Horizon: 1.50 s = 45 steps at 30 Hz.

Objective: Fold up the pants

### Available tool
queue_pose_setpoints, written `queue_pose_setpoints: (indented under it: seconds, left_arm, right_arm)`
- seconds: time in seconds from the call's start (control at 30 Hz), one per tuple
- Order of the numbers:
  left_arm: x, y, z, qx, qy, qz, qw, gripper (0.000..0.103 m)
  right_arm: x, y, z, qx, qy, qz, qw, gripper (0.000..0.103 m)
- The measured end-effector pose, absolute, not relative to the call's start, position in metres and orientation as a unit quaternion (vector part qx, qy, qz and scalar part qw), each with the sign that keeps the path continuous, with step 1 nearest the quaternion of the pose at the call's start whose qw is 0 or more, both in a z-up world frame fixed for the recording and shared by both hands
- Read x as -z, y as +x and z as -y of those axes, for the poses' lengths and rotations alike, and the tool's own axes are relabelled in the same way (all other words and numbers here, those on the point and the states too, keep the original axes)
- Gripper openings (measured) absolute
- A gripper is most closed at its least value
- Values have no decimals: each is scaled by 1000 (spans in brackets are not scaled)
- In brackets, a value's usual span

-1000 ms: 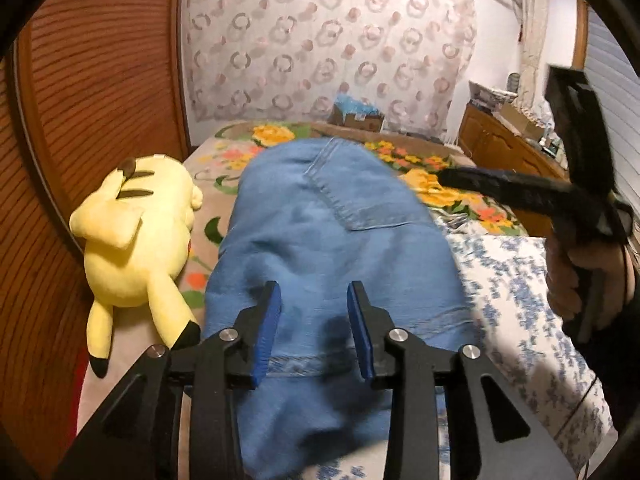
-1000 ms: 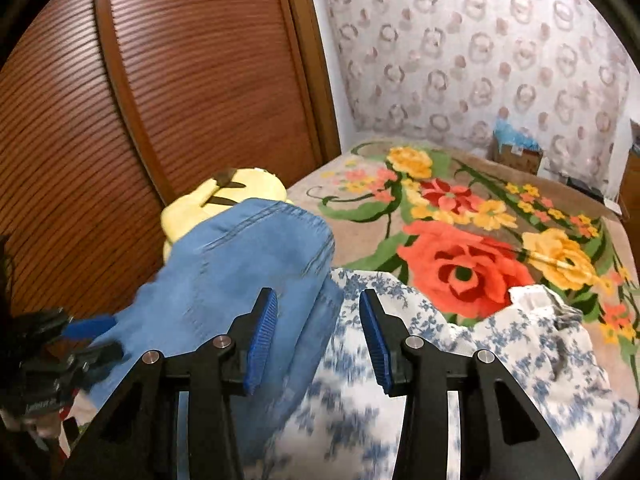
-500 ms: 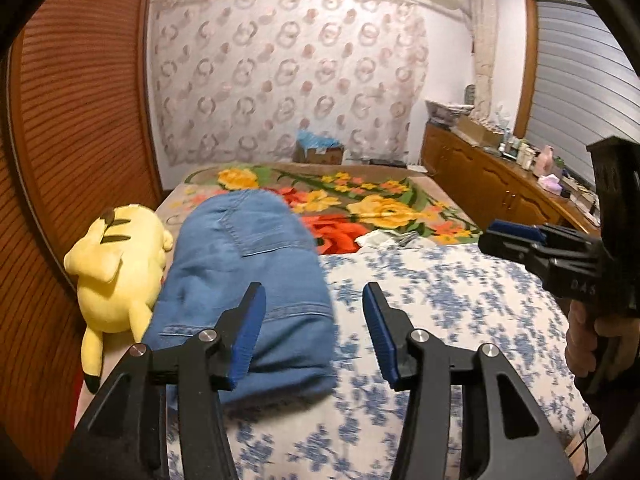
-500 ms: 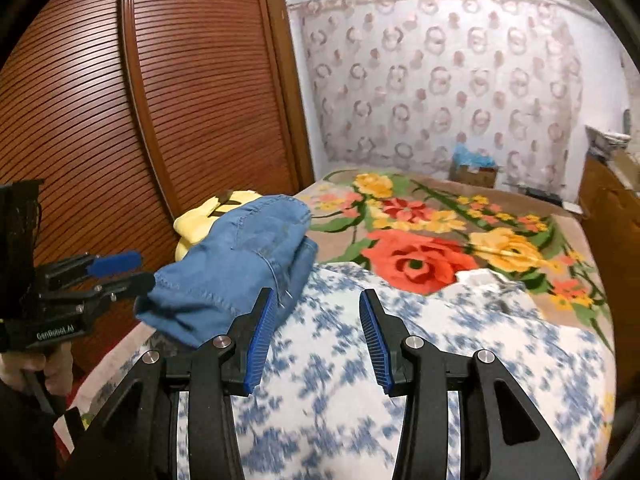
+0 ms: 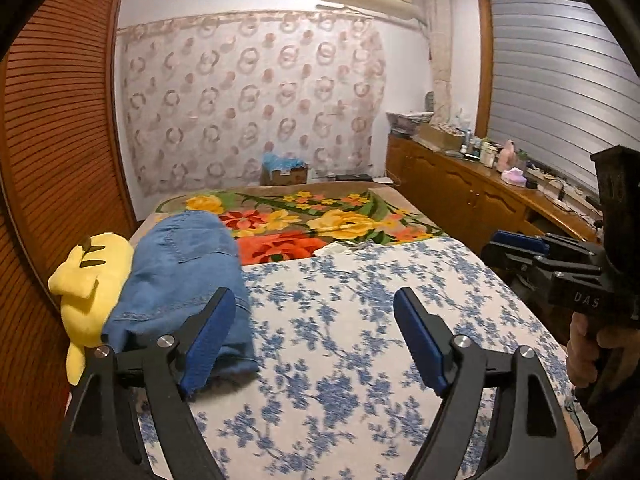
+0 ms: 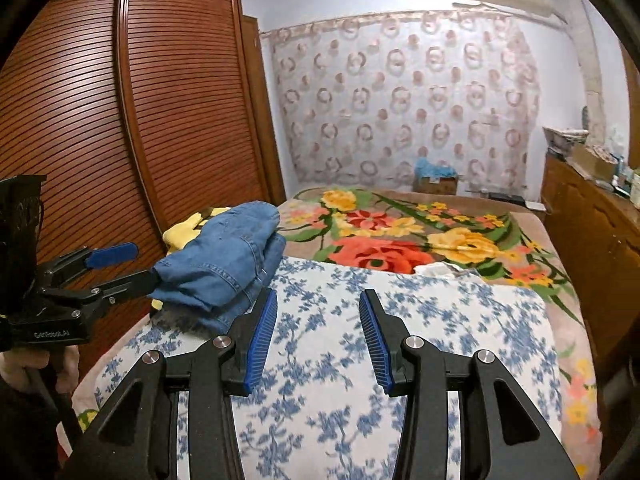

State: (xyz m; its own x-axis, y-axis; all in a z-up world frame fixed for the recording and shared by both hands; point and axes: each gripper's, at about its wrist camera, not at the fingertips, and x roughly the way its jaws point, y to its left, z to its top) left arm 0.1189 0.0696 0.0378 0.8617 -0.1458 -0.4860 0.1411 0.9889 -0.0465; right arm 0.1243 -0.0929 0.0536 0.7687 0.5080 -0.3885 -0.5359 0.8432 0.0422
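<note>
Left gripper (image 5: 314, 328): jaws opening wide, nothing between them, only the blue-flowered sheet (image 5: 360, 320) beyond. Right gripper (image 6: 316, 336): jaws partly open, also empty, over the same sheet.

Jeans (image 5: 180, 280) folded into a thick stack at about 10 o'clock from the left jaws, lying on the bed's left edge, leaning against a yellow plush toy (image 5: 86, 280) at 9 o'clock. From the right wrist view, jeans at 11 o'clock, layers visible at the near end, lower layers sticking out a little past the top one. Flowered blanket (image 5: 320, 220) at 12 o'clock, wardrobe (image 6: 120, 100) far left, cupboard (image 5: 460, 192) at 2 o'clock.

Fold judged essentially complete; step in hand looks like release and pull-back. To do it well: clear both jaws fully before moving away, no snagging of a hem. If tidying remains, press on the top layer rather than pinch, square the near edges, nudge the stack off the toy so it lies flat.
</note>
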Motion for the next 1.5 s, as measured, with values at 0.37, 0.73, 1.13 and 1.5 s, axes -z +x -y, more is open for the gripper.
queue_pose_setpoints:
  seconds: [0.37,0.73,1.13,1.5]
  left_arm:
    - [-46,79,-36,56,8,-224,973,94]
    - [-47,57,-27,37,-1,-223,974,94]
    - [-46,54,-31,30,-1,-225,974,94]
    - [-46,54,-35,28,-2,-225,974,94]
  right_arm:
    - [-47,61,117,-241,-25,-168,955,55]
    - [-48,22,127,-193,-22,-151,969,63]
    - [-47,19,128,-187,-18,-148,971,63]
    - [-48,21,132,-189,-20,-146,971,63]
